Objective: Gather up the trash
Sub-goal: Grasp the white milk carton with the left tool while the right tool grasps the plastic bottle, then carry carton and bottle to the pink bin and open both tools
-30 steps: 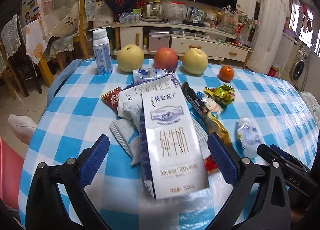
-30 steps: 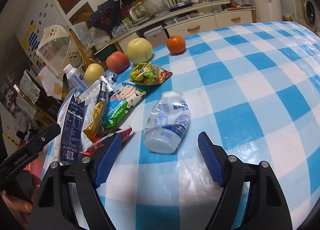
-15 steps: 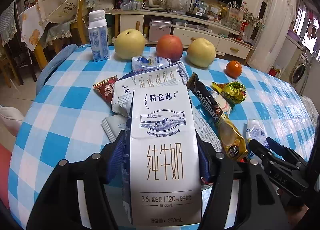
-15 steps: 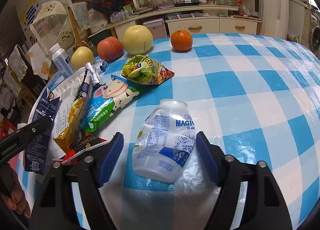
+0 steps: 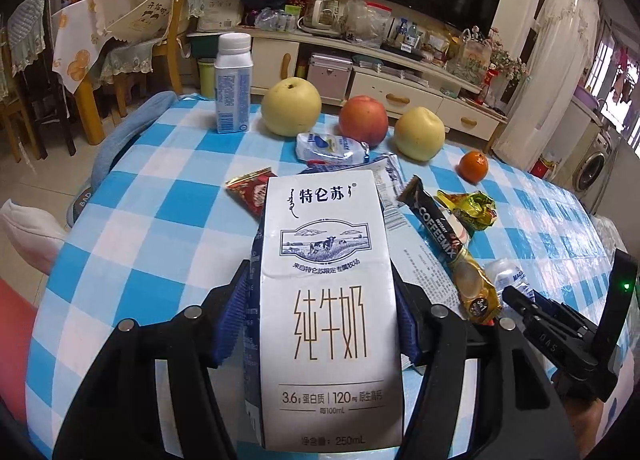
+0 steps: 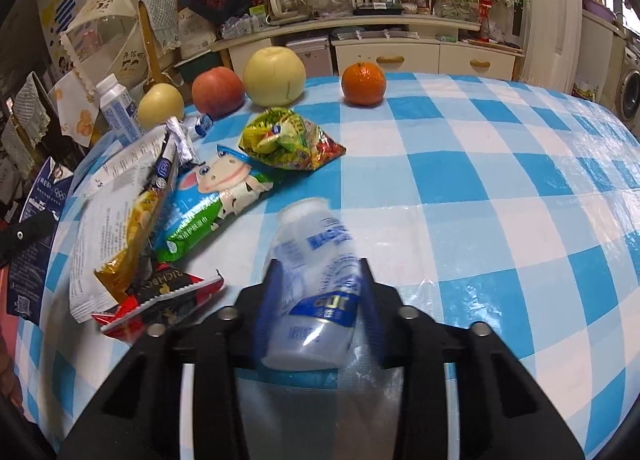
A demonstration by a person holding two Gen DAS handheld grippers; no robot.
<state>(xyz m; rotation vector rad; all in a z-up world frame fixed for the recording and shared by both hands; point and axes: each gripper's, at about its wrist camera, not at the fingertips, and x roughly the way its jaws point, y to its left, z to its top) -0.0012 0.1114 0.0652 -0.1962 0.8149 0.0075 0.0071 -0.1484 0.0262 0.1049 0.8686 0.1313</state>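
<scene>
Milk carton (image 5: pixel 328 300) hides wrappers beneath; plastic bottle (image 6: pixel 316 284) motion-blurred, label unreadable.

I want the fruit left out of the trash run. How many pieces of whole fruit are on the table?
4, in a row along the far edge: a yellow pear, a red apple, a second yellow pear and an orange at the right end. None looks hidden.
</scene>
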